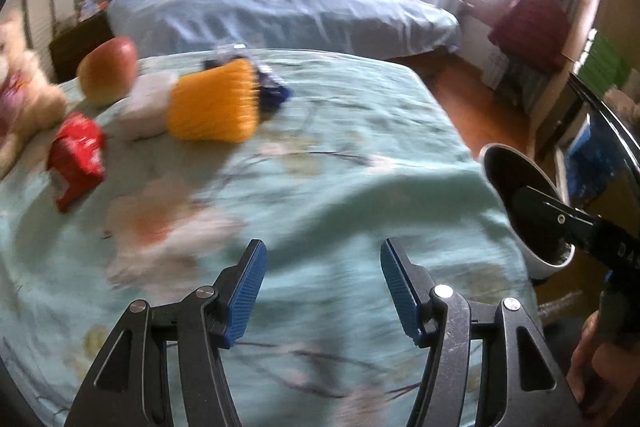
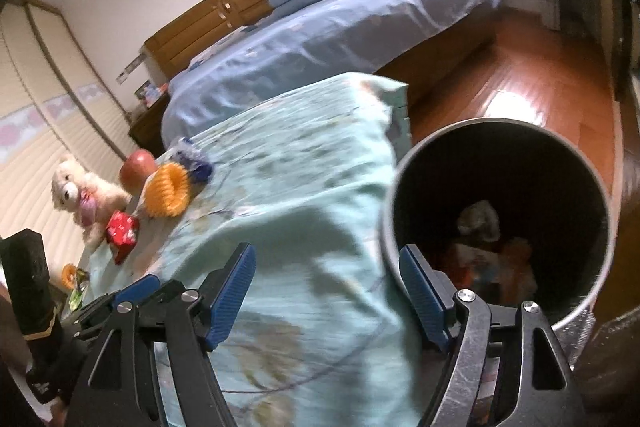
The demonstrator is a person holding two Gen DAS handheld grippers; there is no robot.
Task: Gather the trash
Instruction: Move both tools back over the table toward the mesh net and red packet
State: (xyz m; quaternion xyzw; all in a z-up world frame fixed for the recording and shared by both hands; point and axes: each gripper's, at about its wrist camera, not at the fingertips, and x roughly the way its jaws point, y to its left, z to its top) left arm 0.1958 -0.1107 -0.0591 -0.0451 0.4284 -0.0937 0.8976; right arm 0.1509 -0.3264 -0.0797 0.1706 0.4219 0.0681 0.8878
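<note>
Over floral bedspread (image 1: 320, 155), both grippers, left (image 1: 322, 291) and right (image 2: 326, 291), spread wide, empty; wrapper (image 1: 76, 159) print unreadable.

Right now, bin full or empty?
Partly filled: the bin holds crumpled trash at the bottom, with dark wall showing above it.

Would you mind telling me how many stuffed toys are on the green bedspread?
1. A cream teddy bear sits at the bedspread's far left edge, beside the apple and behind the red wrapper. Others could lie outside both views.
</note>
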